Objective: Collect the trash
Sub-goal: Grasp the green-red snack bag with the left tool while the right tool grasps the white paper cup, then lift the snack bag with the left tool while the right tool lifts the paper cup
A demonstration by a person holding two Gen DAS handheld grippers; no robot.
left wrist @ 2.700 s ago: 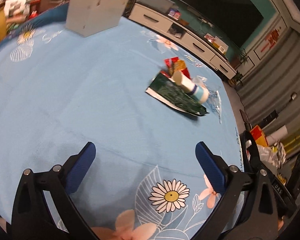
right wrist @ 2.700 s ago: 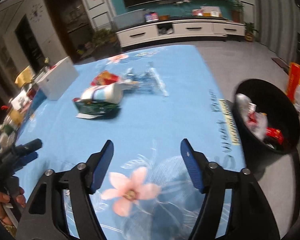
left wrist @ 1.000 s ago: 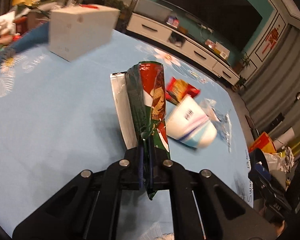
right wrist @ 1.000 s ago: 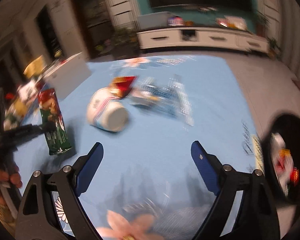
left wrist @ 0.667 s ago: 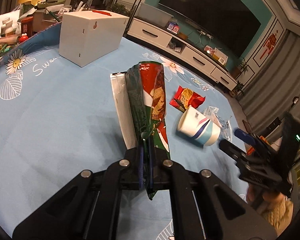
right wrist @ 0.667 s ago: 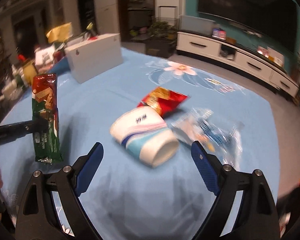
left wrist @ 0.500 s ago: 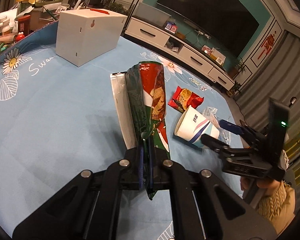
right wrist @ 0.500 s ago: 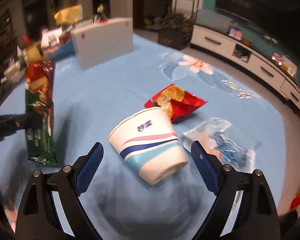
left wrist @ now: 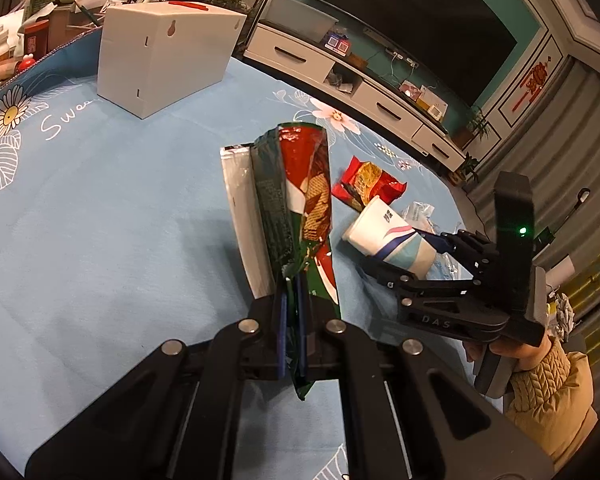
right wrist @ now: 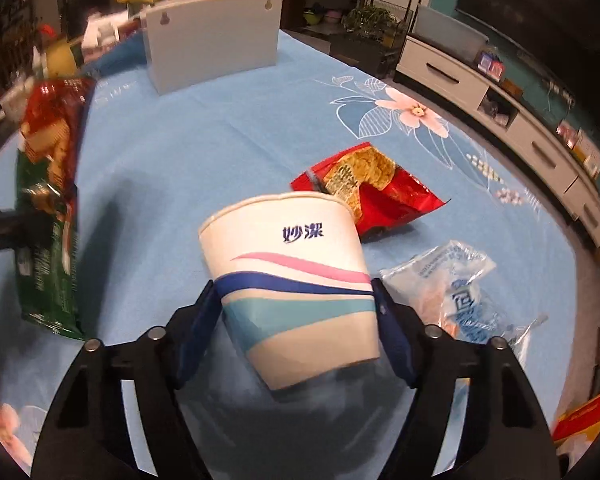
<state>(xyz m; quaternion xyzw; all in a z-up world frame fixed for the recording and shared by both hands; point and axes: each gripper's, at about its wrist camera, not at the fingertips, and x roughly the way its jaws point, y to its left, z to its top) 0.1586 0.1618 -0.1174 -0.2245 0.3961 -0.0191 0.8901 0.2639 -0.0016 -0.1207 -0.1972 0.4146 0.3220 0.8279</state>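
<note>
My left gripper (left wrist: 291, 320) is shut on a green and red snack wrapper (left wrist: 300, 200) and holds it upright above the blue flowered tablecloth (left wrist: 100, 220); the wrapper also shows in the right wrist view (right wrist: 48, 200). My right gripper (right wrist: 296, 316) has its blue pads (right wrist: 204, 316) against both sides of a white paper cup (right wrist: 296, 272) lying on its side; the cup also shows in the left wrist view (left wrist: 388, 236). A red snack bag (right wrist: 372, 192) and a clear plastic bag (right wrist: 456, 288) lie beside the cup.
A white box (left wrist: 160, 52) stands at the far side of the table (right wrist: 216, 36). A white TV cabinet (left wrist: 360, 80) runs along the far wall. Cluttered items sit past the table's left edge.
My left gripper closed on the wrapper and lifted it upright. My right gripper swung from the bin side toward the cup, and its pads now meet the cup's sides.
</note>
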